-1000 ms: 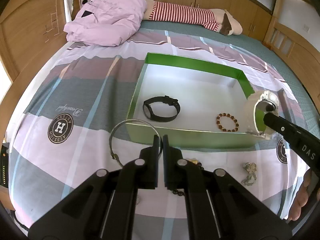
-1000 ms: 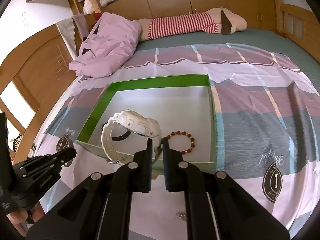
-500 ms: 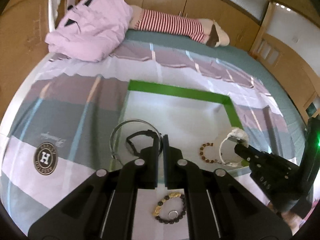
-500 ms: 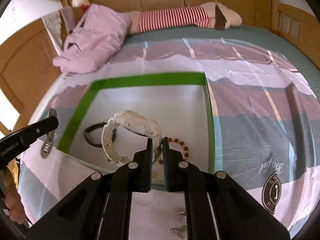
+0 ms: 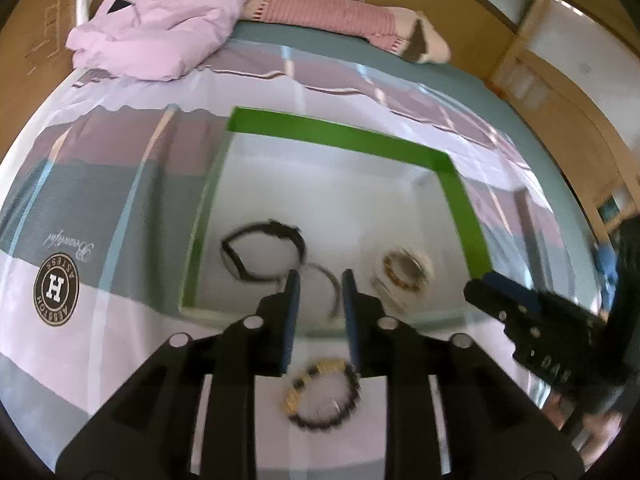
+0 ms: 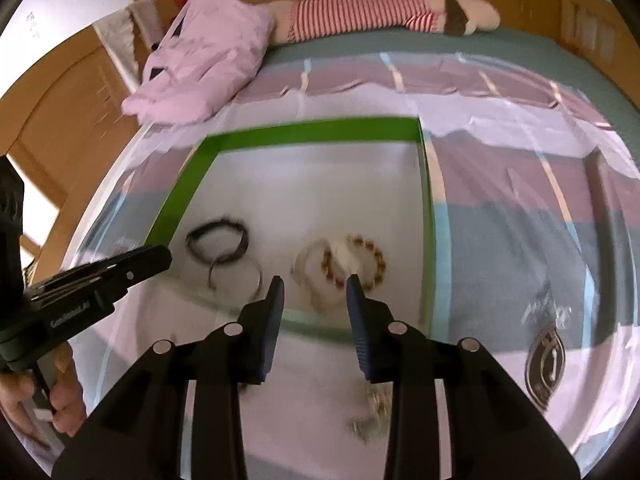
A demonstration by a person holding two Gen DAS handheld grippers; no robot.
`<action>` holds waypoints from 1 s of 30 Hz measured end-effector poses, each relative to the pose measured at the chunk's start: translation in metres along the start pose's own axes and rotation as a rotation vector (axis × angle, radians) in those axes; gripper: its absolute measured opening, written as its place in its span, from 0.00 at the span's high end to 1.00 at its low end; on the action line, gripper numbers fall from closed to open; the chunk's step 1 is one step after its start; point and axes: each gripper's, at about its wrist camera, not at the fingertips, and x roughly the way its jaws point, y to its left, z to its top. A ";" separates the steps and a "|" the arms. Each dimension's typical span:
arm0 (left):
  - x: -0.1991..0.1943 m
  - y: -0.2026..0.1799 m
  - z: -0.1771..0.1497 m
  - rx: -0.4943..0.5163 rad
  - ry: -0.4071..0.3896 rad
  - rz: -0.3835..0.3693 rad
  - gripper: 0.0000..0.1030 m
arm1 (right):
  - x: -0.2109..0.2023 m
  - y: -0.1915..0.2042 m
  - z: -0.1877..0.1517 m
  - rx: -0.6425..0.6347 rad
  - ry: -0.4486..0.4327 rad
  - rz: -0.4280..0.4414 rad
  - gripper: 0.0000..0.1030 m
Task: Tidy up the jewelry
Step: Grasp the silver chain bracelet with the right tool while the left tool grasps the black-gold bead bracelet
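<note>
A shallow green-walled box [image 5: 460, 196] with a white floor lay on a striped bedspread [image 5: 100, 184], and everything else is placed here against that box. Both views were smeared by motion blur.

The left gripper [image 5: 318, 280] hung over the box's near wall with its jaws apart and nothing between them. Just beyond its fingertips, on the box floor, lay a thin silver bangle [image 5: 330, 280]. A black watch [image 5: 260, 252] rested inside the box toward its left wall, touching or nearly touching the bangle; the blur did not settle which.

The right gripper [image 6: 314, 282] also stood over the near wall, jaws spread wide and holding nothing. On the floor just ahead of it lay a white watch [image 6: 344, 258], overlapped by a brown bead bracelet [image 6: 372, 260], toward the box's right wall.

Outside the box, on the bedspread in front of its near wall, lay a black-and-gold bead bracelet [image 5: 320, 396], seen below the left gripper's fingers. A small metallic piece [image 6: 372, 412] lay there too, under the right gripper, too blurred to identify.

Beyond the box's far wall, a crumpled pink quilt [image 5: 160, 28] sat to the left, and a red-and-white striped plush [image 6: 360, 12] stretched along the head of the bed.
</note>
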 end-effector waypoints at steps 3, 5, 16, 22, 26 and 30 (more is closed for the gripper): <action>-0.012 -0.012 -0.023 0.042 0.018 -0.042 0.55 | -0.005 -0.004 -0.011 -0.041 0.064 0.031 0.52; -0.012 -0.022 -0.035 0.084 0.046 -0.025 0.55 | -0.009 -0.005 -0.017 -0.064 0.083 0.027 0.52; 0.051 -0.019 -0.069 0.072 0.245 0.159 0.67 | 0.032 -0.037 -0.046 -0.034 0.278 -0.132 0.55; 0.065 -0.004 -0.071 0.017 0.307 0.196 0.66 | 0.038 -0.026 -0.051 0.010 0.329 0.137 0.55; 0.062 0.001 -0.068 0.007 0.292 0.206 0.58 | 0.019 -0.024 -0.040 -0.004 0.224 0.128 0.55; 0.065 0.002 -0.071 0.023 0.300 0.214 0.57 | 0.035 -0.039 -0.047 -0.009 0.289 -0.091 0.55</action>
